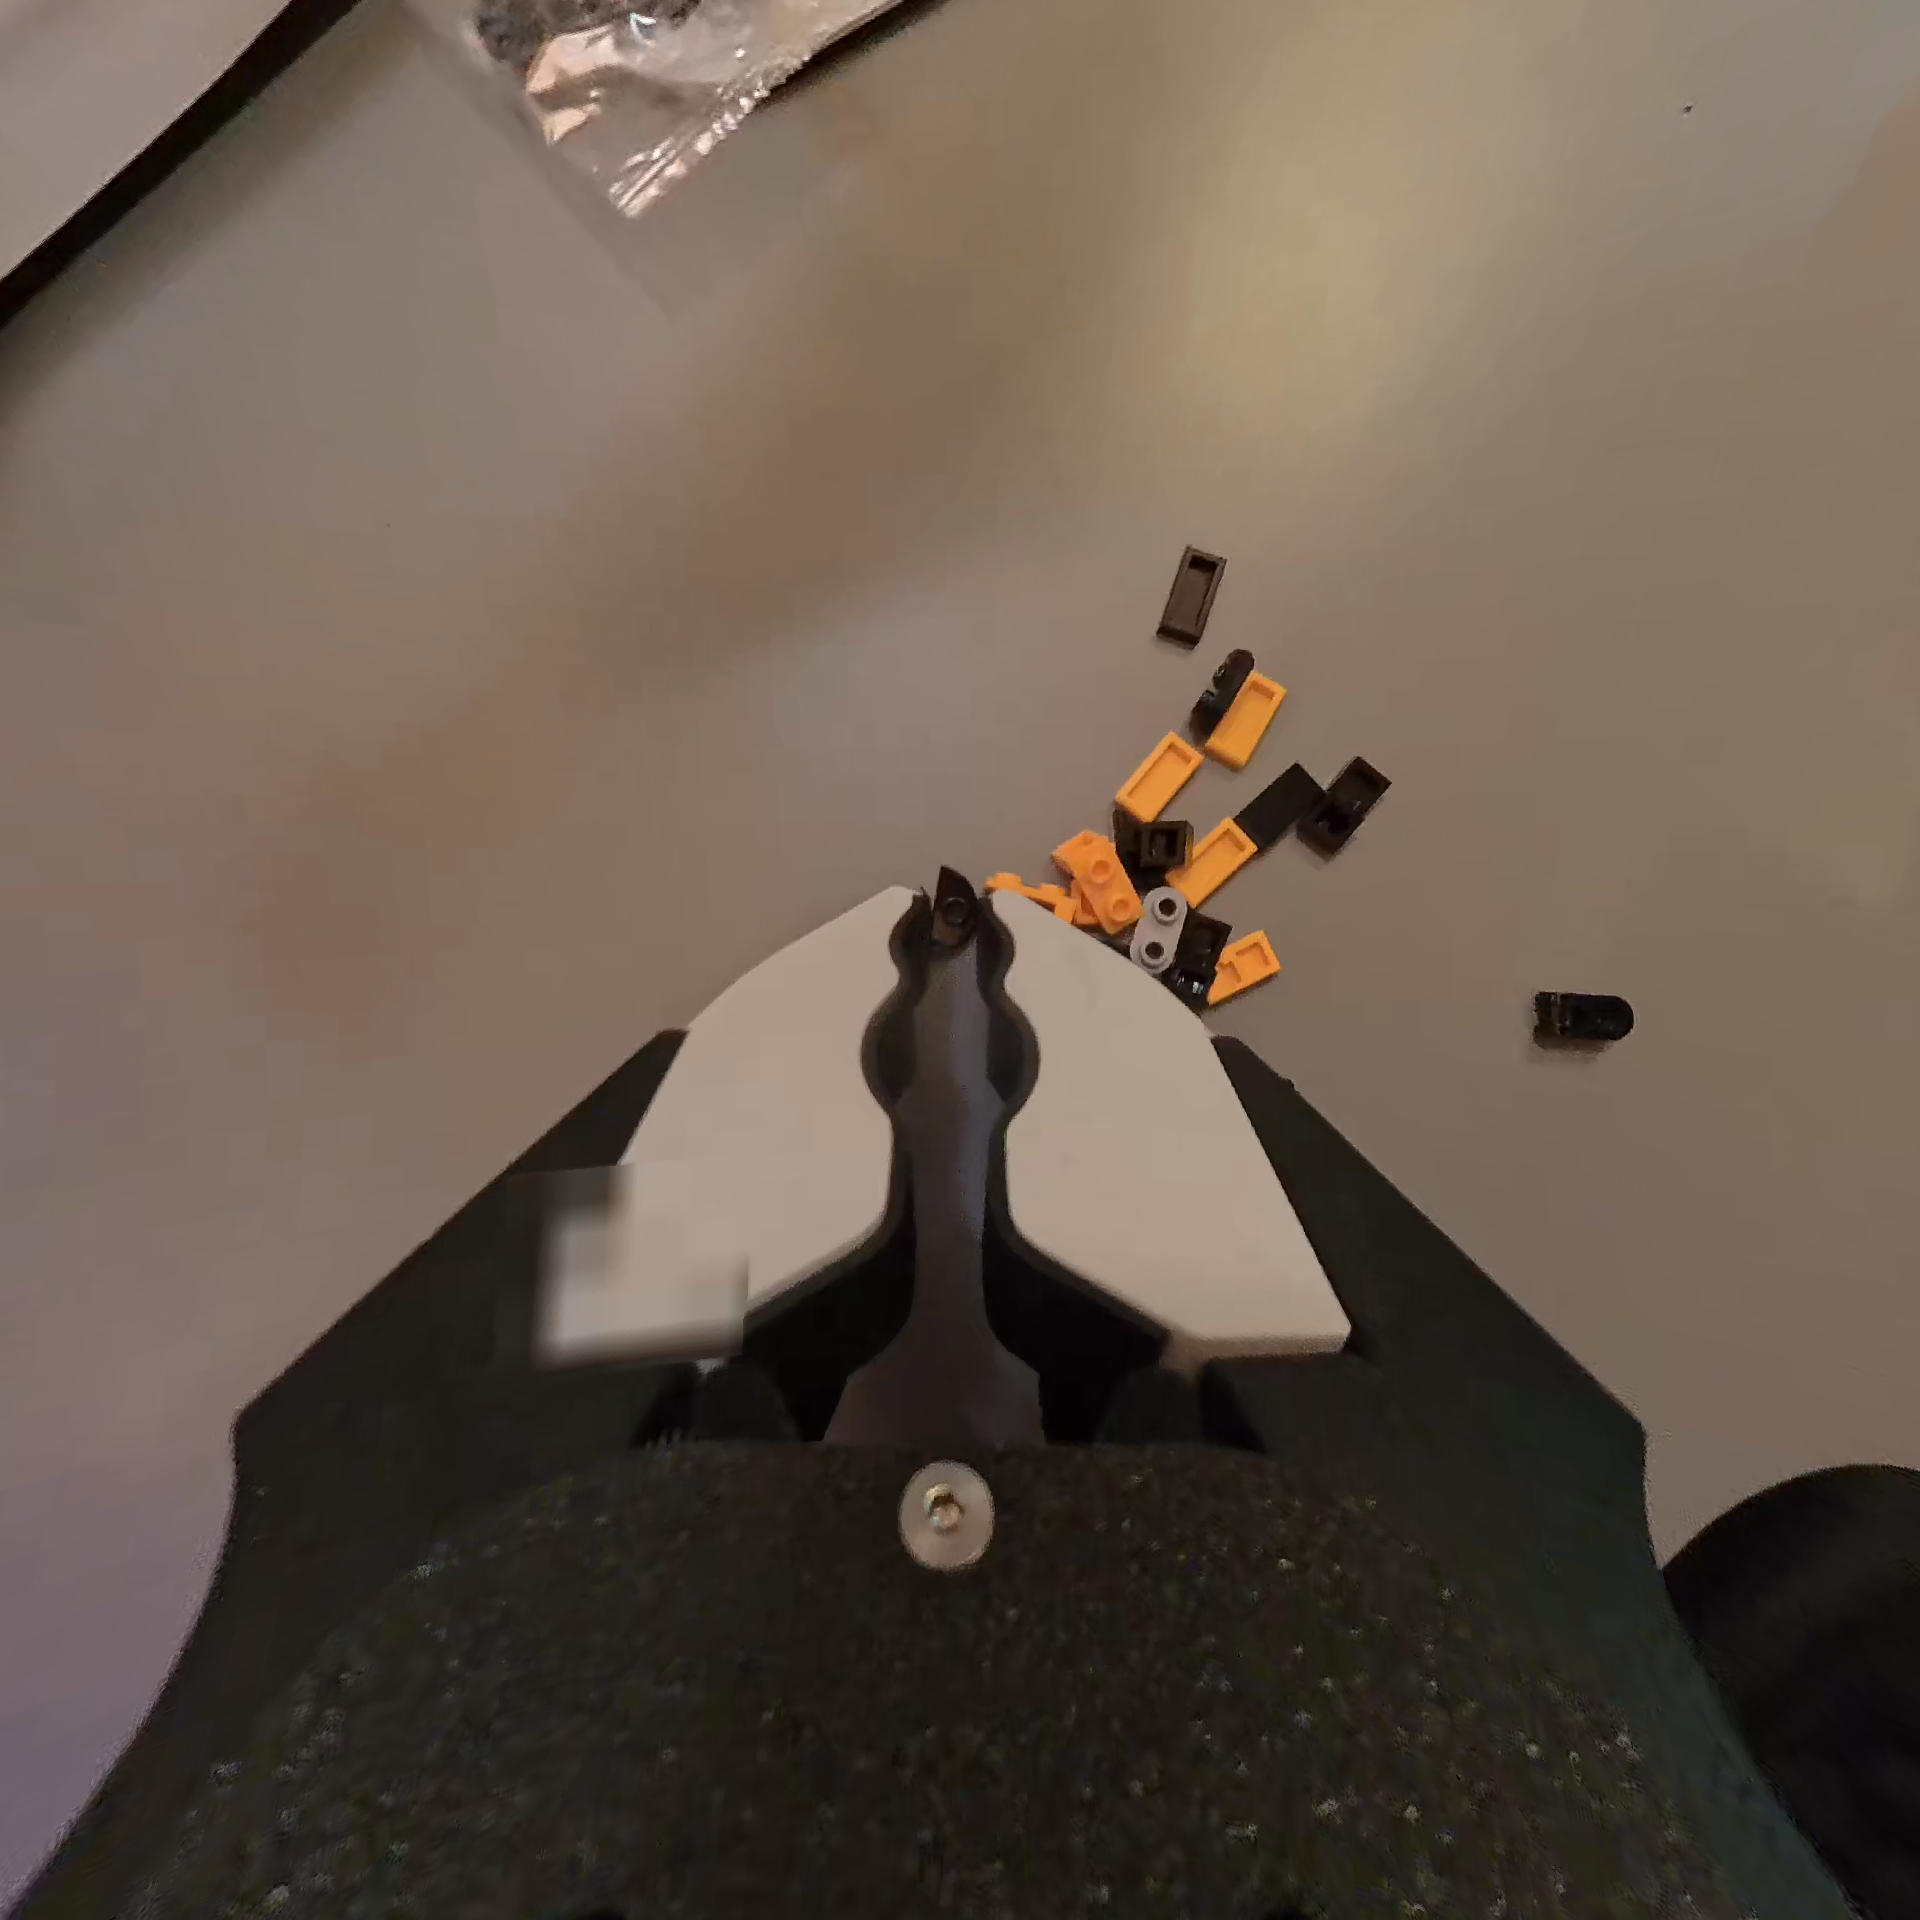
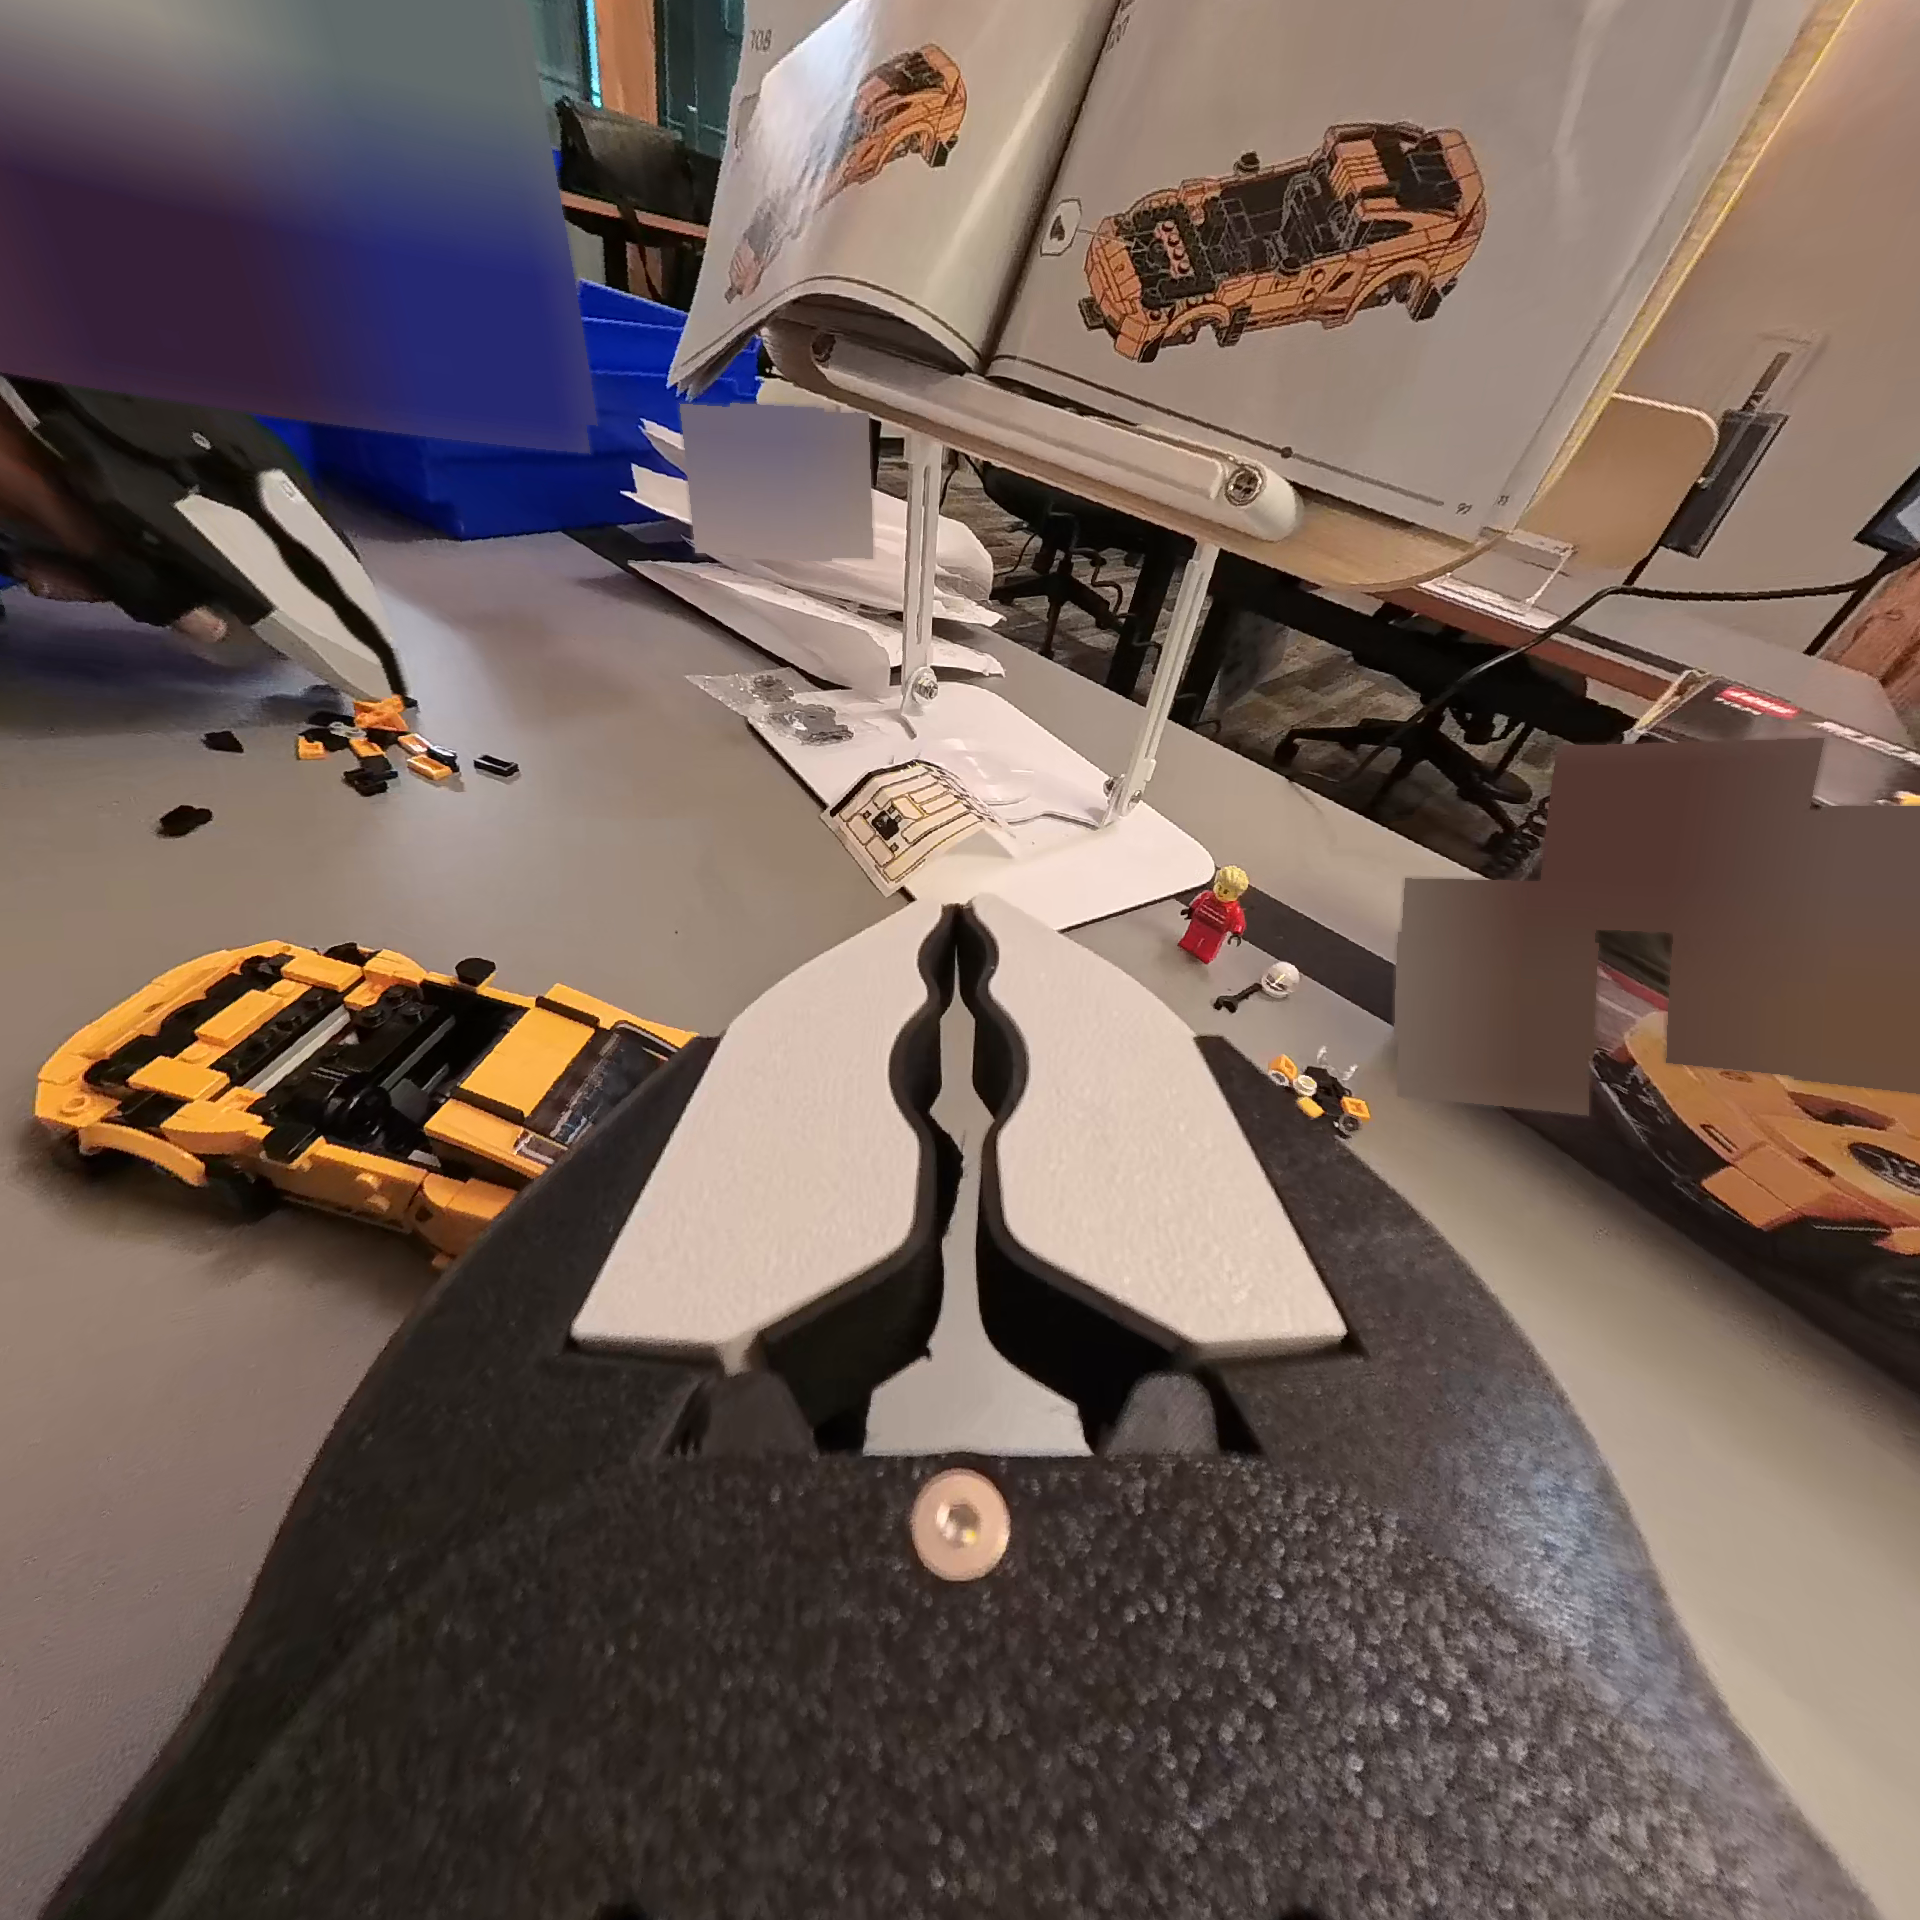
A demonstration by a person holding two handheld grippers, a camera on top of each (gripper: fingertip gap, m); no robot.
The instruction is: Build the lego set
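My left gripper [image 1: 951, 914] is shut on a small black lego piece [image 1: 950, 906] at its tips, at the left edge of a pile of orange, black and grey pieces [image 1: 1195, 862] on the grey table. In the right wrist view the left gripper [image 2: 390, 686] points down onto that pile [image 2: 384, 743] at the far left. My right gripper [image 2: 958, 920] is shut and empty, above the table. The half-built orange and black lego car [image 2: 312, 1081] lies on the table to its left.
An open instruction book [image 2: 1195, 208] sits on a white stand [image 2: 1039, 821] ahead. A red minifigure [image 2: 1216, 914], a white helmet [image 2: 1280, 979], a small part cluster [image 2: 1320, 1091] and the set's box [image 2: 1766, 1143] lie right. Stray black pieces [image 1: 1582, 1016] and a plastic bag [image 1: 644, 94] lie around. My right fingertips sit around 35 cm from my left ones.
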